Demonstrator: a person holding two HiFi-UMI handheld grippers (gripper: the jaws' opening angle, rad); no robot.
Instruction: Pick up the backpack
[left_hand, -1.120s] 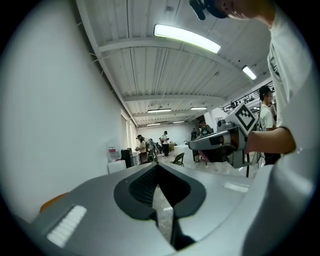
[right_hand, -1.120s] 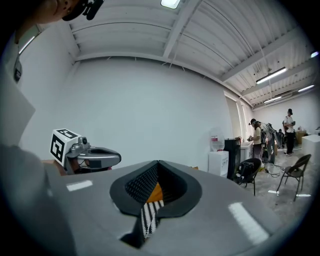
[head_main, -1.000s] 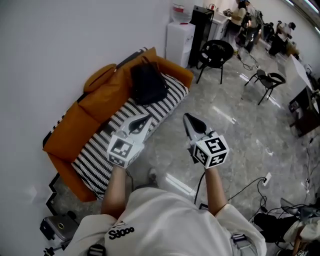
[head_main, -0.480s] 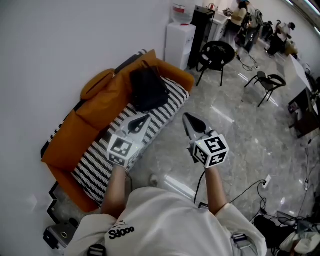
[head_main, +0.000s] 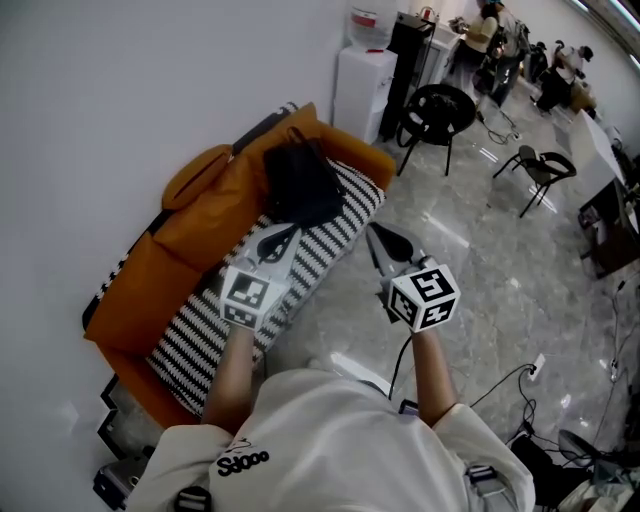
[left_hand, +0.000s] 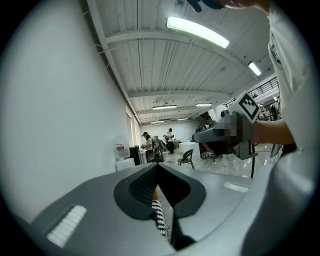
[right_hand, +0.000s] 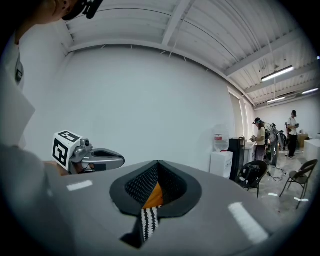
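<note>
A black backpack (head_main: 300, 185) leans against the backrest at the far end of an orange sofa (head_main: 205, 215) with a black-and-white striped seat cover (head_main: 320, 250). My left gripper (head_main: 288, 234) is shut and empty, level over the striped seat, just short of the backpack. Over the floor beside the sofa, my right gripper (head_main: 376, 234) is likewise shut and holds nothing. In the left gripper view the shut jaws hide the backpack, and only a sliver of stripes (left_hand: 159, 220) shows. The right gripper view shows orange (right_hand: 155, 196) and stripes between its shut jaws, with the left gripper (right_hand: 102, 159) to its left.
A white water dispenser (head_main: 362, 85) and a black cabinet (head_main: 408, 50) stand past the sofa's far end. Two black chairs (head_main: 437, 108) (head_main: 545, 165) are on the glossy floor. Cables (head_main: 515, 375) lie at the right. People stand at desks far back.
Both grippers have advanced toward the sofa, and the left one now reaches further over the striped seat toward the backpack. Both stay shut.
</note>
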